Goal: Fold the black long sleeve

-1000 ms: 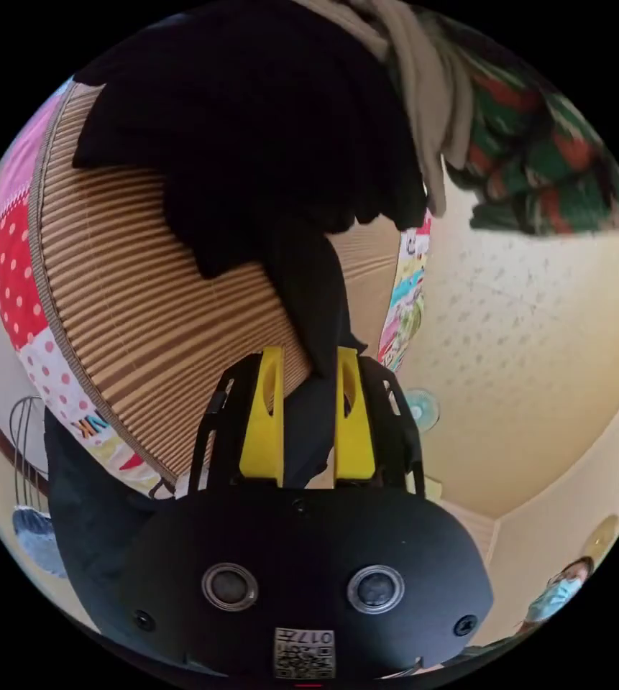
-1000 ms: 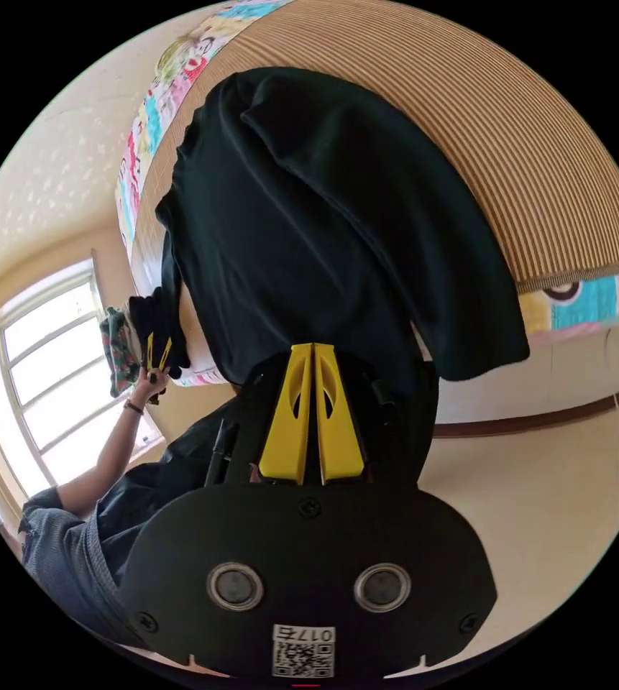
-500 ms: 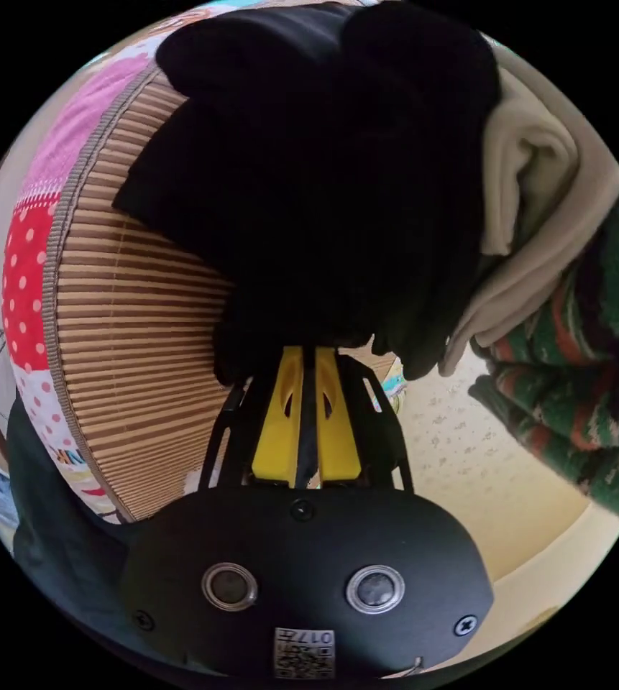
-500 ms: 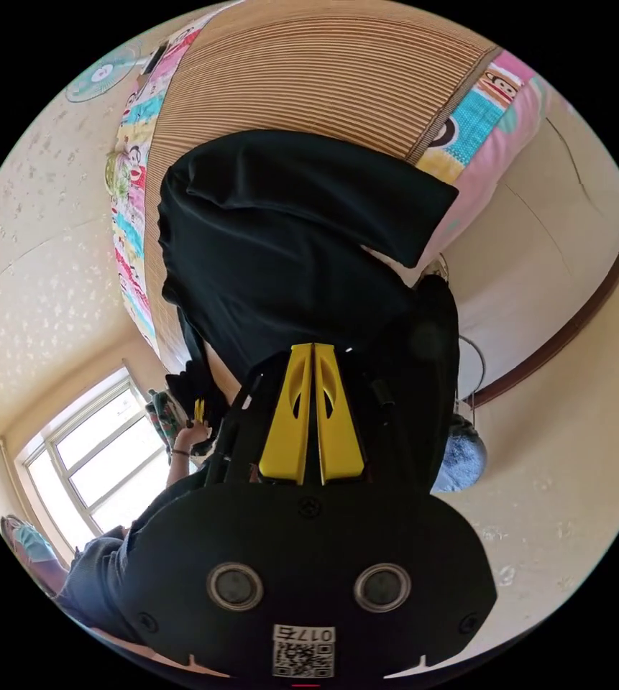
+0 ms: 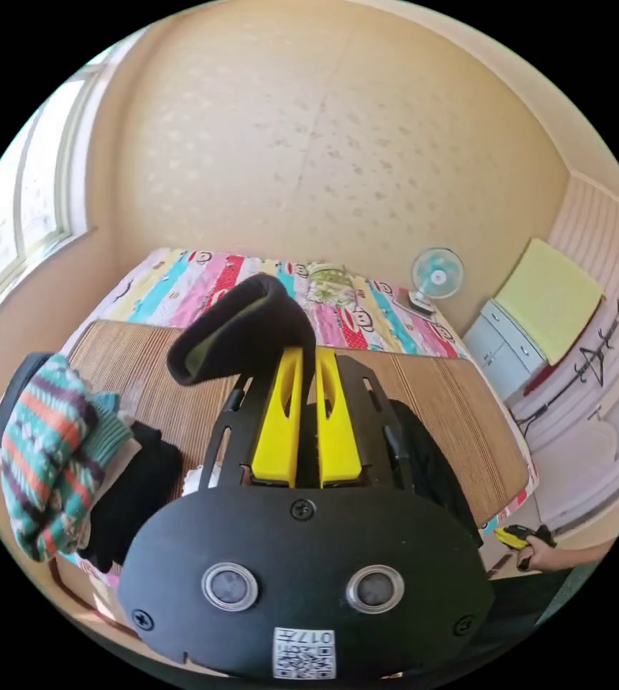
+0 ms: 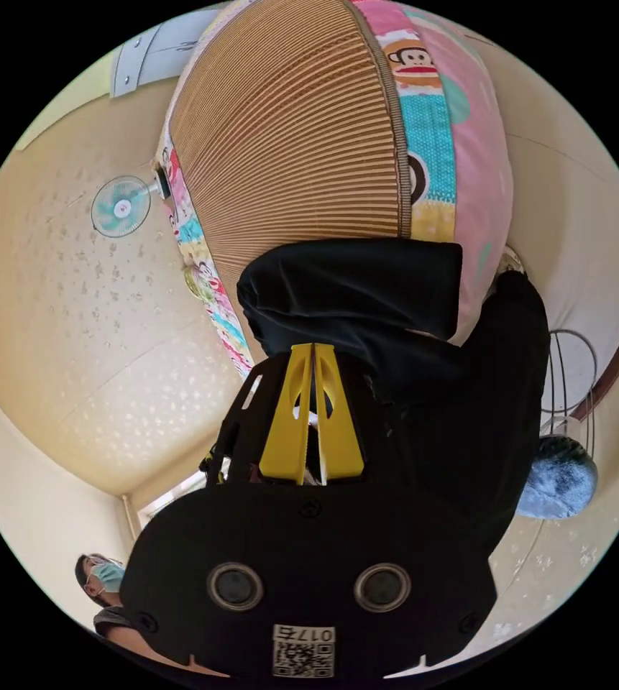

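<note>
One black long sleeve (image 6: 367, 302), two fans (image 5: 436, 273), one mat (image 5: 453, 410).

Bed (image 5: 180, 277) w/ bright cartoon sheet, striped bamboo mat (image 5: 460, 417) over most of it, black long sleeve (image 6: 367, 295) on mat nr its edge, clothes pile (image 5: 57, 460) w/ green-red knit at mat's left end

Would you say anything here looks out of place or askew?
Yes: the black shirt lies bunched at the mat's edge, part hanging over the bedside. A loop of it sticks up from the left gripper.
</note>
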The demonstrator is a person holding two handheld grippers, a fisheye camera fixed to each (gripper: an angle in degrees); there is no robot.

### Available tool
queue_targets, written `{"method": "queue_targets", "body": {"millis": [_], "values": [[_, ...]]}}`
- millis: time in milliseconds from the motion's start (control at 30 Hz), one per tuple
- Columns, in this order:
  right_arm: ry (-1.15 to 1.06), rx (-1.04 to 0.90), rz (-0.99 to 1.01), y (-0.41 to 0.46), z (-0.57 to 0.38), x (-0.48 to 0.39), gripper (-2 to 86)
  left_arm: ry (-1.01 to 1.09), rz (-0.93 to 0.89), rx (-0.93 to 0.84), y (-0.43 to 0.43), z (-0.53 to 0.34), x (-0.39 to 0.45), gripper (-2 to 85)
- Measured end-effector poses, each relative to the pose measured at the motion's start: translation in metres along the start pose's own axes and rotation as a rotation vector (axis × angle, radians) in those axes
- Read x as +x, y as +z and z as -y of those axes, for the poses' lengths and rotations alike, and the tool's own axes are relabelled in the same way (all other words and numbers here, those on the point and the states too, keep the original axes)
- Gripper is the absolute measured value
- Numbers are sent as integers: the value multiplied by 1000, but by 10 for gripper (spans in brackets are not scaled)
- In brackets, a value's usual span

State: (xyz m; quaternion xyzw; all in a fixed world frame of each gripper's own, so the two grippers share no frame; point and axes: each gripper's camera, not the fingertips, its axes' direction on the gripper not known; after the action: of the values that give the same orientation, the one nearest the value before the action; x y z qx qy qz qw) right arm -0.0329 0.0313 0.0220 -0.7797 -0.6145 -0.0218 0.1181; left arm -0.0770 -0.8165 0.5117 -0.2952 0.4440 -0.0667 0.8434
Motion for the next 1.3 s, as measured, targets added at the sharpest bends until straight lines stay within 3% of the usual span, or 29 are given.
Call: {"method": "queue_targets", "body": {"millis": [133, 233, 333, 567, 667, 733, 900, 1067, 1200, 1300], "values": [[119, 8, 78, -21, 21, 12, 17, 224, -97, -151, 93, -3, 138, 47], [193, 15, 154, -35, 36, 23, 38, 253, -110, -394, 179, -32, 198, 53], [269, -23, 200, -41, 50, 34, 70, 156, -67, -641, 241, -68, 213, 55], [529, -57, 176, -46, 69, 68, 126, 62, 22, -812, 242, -113, 200, 55], [569, -17, 201, -46, 79, 73, 101, 49, 73, -882, 227, -126, 191, 53], [599, -57, 100, -50, 85, 70, 61, 38, 126, -927, 214, -132, 185, 50], [265, -115, -190, -99, 126, -15, 18, -28, 182, -962, 191, -131, 174, 39], [-157, -23, -300, -167, 168, -143, 20, -106, 166, -931, 178, -123, 165, 37], [-202, 126, -280, -211, 203, -184, 18, -209, 115, -877, 184, -109, 149, 59], [-123, 134, -242, -217, 202, -171, 18, -335, 63, -808, 195, -94, 122, 76]]}}
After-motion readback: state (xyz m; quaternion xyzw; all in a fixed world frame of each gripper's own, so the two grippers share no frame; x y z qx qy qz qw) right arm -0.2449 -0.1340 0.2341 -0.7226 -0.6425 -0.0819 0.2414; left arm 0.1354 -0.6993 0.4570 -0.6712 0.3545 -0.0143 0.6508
